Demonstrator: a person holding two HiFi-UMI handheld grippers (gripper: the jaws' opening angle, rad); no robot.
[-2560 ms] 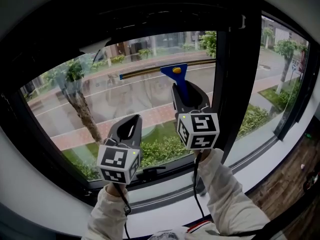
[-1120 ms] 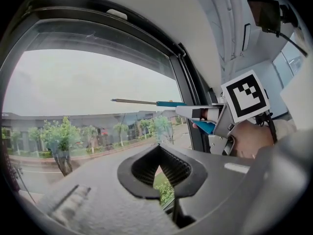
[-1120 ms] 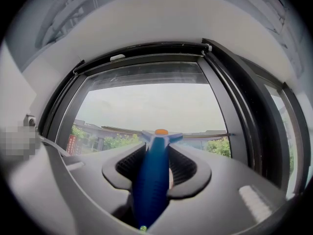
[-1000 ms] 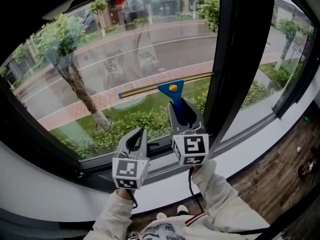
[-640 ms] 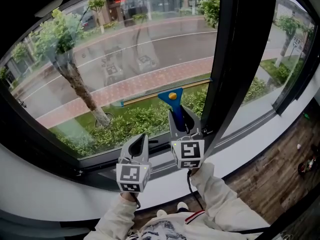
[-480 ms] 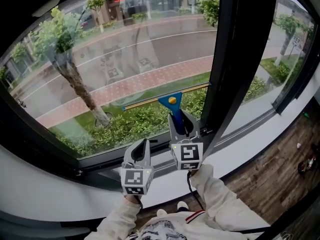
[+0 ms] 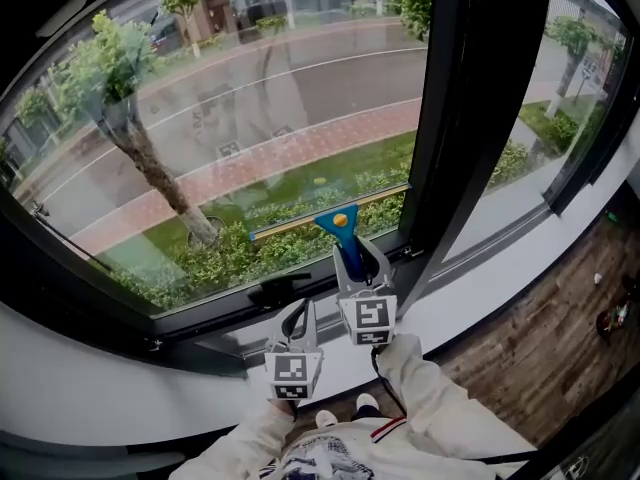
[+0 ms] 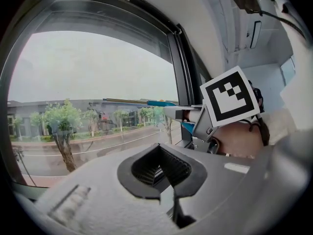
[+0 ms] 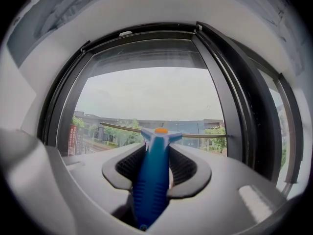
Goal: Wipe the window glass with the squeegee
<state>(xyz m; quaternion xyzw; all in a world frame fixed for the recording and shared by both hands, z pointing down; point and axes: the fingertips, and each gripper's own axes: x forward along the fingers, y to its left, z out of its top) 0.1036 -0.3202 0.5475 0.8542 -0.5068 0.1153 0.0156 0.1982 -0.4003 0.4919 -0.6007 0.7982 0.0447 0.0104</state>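
A squeegee with a blue handle (image 7: 349,252) and a long yellowish blade (image 7: 300,225) lies against the window glass (image 7: 250,118), low on the pane just above the bottom frame. My right gripper (image 7: 354,265) is shut on the handle and points up at the glass. In the right gripper view the blue handle (image 9: 152,180) runs between the jaws, with the blade (image 9: 195,135) crosswise beyond them. My left gripper (image 7: 298,323) hangs lower and to the left, off the glass, its jaws shut with nothing between them (image 8: 160,180). The left gripper view catches the blade (image 8: 132,101) side-on.
A thick black mullion (image 7: 470,118) stands right of the squeegee. A black latch (image 7: 285,288) sits on the bottom frame, with the white sill (image 7: 490,273) below it. Wooden floor (image 7: 560,368) lies to the right. Outside are a tree (image 7: 120,78), road and hedges.
The squeegee has come down the glass from the upper part of the pane to just above the bottom frame, held by my right gripper. My left gripper has dropped lower too.
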